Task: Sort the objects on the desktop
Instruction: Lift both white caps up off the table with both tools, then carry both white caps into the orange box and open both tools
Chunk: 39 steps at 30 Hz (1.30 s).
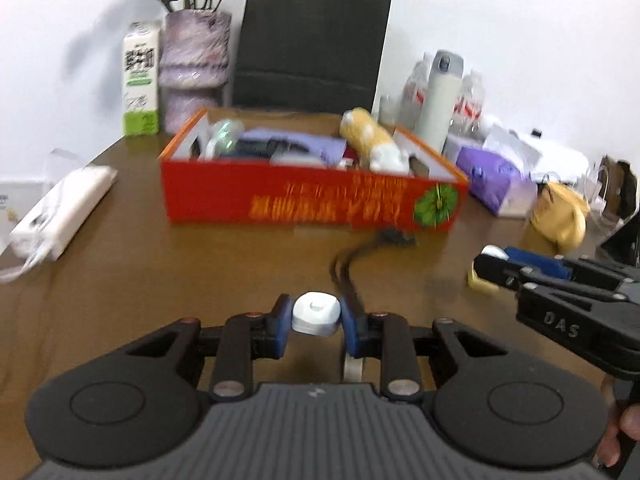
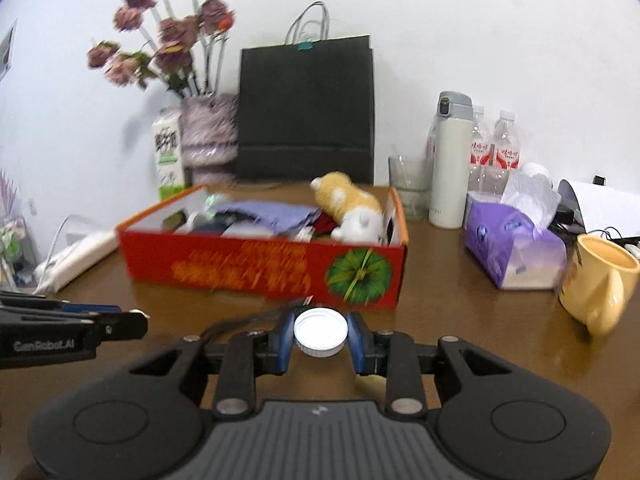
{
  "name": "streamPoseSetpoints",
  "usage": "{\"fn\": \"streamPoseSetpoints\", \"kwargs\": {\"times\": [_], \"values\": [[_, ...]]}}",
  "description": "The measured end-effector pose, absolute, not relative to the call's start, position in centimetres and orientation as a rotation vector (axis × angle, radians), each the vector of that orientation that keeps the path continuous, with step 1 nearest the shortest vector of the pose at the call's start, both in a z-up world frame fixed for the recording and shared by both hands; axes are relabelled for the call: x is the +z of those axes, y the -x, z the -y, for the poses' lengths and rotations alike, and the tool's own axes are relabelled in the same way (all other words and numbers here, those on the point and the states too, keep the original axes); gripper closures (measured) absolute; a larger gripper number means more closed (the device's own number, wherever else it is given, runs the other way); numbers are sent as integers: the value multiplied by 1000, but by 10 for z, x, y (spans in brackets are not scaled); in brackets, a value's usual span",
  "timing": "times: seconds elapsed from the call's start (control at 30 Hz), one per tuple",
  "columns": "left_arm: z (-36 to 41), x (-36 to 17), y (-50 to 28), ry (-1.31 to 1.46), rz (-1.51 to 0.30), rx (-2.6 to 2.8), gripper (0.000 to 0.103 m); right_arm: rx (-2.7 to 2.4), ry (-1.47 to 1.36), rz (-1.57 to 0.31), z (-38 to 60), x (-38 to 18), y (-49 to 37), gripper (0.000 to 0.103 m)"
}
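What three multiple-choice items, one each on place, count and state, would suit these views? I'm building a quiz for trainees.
1. Where does the plush dog lie?
A. in the red box
B. on the tissue pack
C. inside the mug

2. How many water bottles stand beside the flask?
A. one
B. two
C. four

3. What do the right tongs hold?
A. nothing
B. a pen
C. a white cap

Answers: 1 A, it rests on the box's contents; 2 B, two red-labelled bottles show; 3 C, the pads clamp the cap.
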<state>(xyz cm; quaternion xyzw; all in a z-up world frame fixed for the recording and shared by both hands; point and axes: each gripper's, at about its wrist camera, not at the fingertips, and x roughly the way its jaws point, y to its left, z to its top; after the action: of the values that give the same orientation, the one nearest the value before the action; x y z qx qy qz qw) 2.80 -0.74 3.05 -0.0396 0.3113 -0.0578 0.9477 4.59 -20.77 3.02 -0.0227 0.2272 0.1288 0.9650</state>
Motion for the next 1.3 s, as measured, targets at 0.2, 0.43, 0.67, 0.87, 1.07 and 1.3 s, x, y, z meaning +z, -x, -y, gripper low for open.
{"fn": "streamPoseSetpoints", "kwargs": {"times": [0.2, 0.43, 0.67, 0.87, 1.07, 1.3], "values": [[1, 31, 39, 78, -613, -102, 76, 314, 1, -474, 204, 30, 33, 76], [3, 33, 86, 83, -605, -156, 76, 331, 27, -479, 197, 15, 101, 76], [8, 36, 85, 94, -597, -168, 76, 306, 18, -463, 201, 18, 99, 76], [10, 42, 67, 91, -583, -178, 76, 291, -3, -480, 212, 26, 81, 76], [12, 89, 4, 96, -521, -226, 76, 316, 35, -378, 217, 76, 31, 76], [19, 126, -143, 130, -621, -309, 76, 369, 33, -430, 214, 122, -97, 76]]}}
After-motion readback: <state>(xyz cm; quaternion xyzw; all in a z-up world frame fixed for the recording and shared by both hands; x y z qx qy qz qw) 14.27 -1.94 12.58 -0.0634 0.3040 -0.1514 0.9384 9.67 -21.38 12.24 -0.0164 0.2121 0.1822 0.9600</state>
